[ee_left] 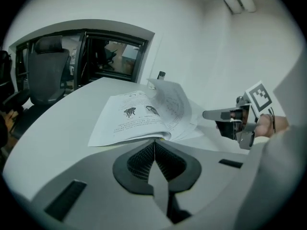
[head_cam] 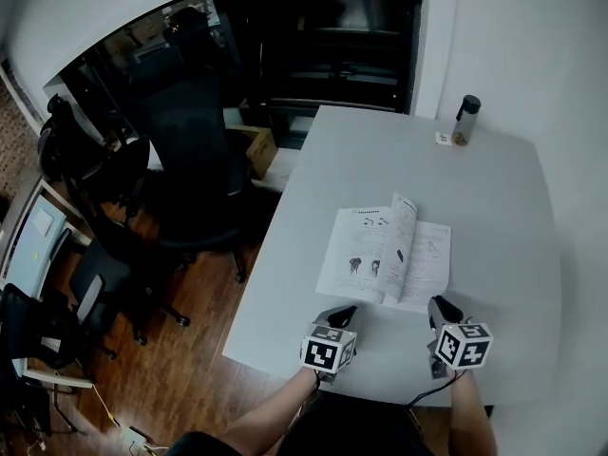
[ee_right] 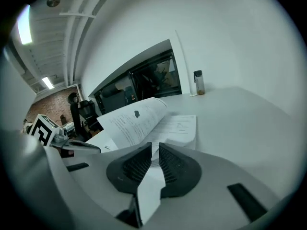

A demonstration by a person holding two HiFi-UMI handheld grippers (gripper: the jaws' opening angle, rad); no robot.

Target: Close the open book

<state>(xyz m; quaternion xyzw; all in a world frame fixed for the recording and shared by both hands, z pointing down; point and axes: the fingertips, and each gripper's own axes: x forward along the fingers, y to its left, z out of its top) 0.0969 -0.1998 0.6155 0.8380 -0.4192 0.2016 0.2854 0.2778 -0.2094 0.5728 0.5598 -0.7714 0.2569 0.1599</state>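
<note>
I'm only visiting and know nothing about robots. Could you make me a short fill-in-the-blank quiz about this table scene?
1. The book on the white table lies ____.
2. Beyond it, near the table's far edge, stands a lone ____.
3. The left tool has its jaws together, with ____ held between them.
4. The office chairs beside the table are ____ in colour.

Missing words: open; bottle; nothing; black.
</note>
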